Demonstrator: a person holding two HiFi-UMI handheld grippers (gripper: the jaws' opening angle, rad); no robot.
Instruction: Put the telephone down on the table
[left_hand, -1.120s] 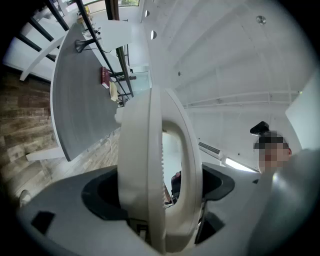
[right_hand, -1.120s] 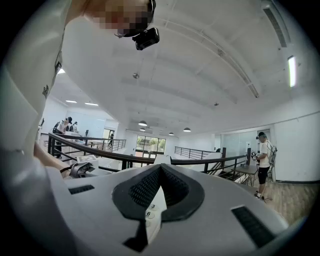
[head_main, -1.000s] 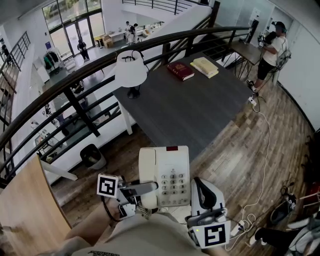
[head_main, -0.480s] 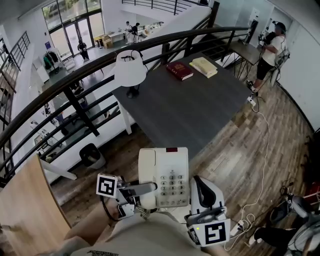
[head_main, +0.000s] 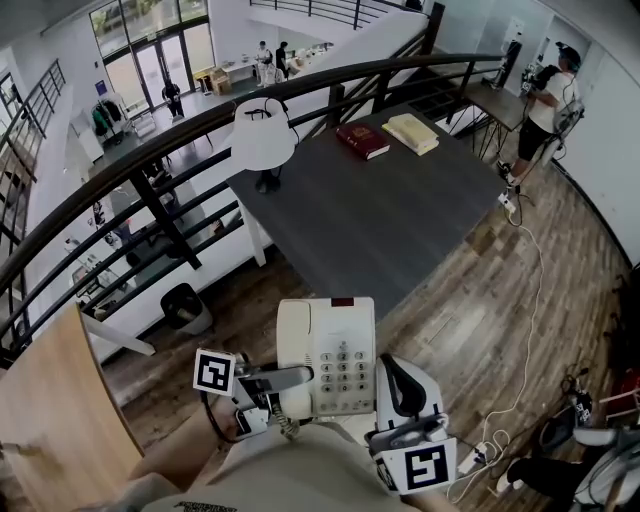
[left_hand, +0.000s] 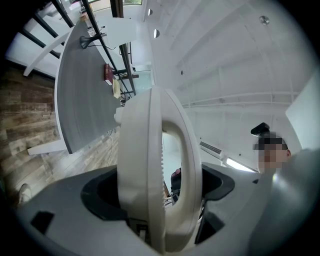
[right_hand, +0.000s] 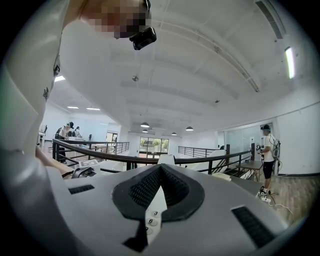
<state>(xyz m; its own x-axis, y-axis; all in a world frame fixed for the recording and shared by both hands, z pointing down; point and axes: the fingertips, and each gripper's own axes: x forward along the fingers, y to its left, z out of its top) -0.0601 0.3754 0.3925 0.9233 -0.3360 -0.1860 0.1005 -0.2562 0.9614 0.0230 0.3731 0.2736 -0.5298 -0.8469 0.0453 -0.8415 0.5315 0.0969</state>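
A cream push-button telephone hangs in the air over the wooden floor, just short of the dark grey table. My left gripper is shut on its left side, where the handset lies. My right gripper is shut on its right edge. In the left gripper view the telephone stands edge-on between the jaws of the left gripper, with the table beyond. In the right gripper view a strip of the keypad shows inside the closed right gripper.
On the table stand a white lamp, a red book and a yellow book. A black railing curves behind it. A person stands far right. A white cable runs over the floor; a bin sits left.
The telephone stays held by both grippers in nearly the same spot. The view has shifted slightly, and the person at the far right has moved a little.
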